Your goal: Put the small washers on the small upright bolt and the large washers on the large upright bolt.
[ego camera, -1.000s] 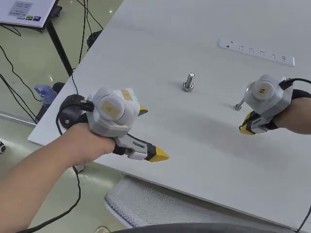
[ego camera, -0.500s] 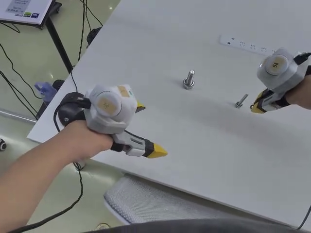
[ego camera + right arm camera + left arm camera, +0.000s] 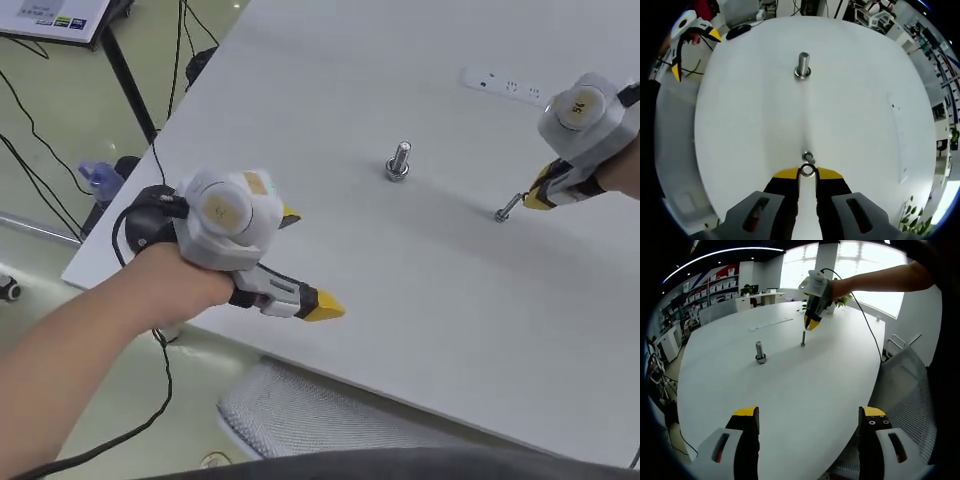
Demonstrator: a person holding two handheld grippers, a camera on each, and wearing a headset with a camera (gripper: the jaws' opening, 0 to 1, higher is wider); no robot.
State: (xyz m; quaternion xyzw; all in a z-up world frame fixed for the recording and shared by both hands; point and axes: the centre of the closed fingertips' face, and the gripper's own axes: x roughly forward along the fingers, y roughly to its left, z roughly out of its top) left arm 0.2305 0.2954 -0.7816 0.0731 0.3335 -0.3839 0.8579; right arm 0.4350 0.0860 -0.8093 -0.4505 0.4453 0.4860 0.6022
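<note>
**Bolts (2).** One large bolt (image 3: 398,160) stood upright mid-desk. One small bolt (image 3: 505,210) stood nearer the right edge of the white desk (image 3: 330,90).

**Washers (1).** The right gripper (image 3: 538,200) had its jaws narrowed on a single small washer (image 3: 809,166), held just at the small bolt's top.

**Left gripper** (image 3: 809,412). Its jaws were spread wide over the near edge.

**Power strips (1).** One power strip (image 3: 505,87) lay toward the far edge.

**Room.** There was a glossy floor (image 3: 60,130) with cables (image 3: 165,120), shelving (image 3: 700,305) and bright windows (image 3: 870,290).

white power strip (image 3: 505,87) lies on the table (image 3: 300,110).
</note>
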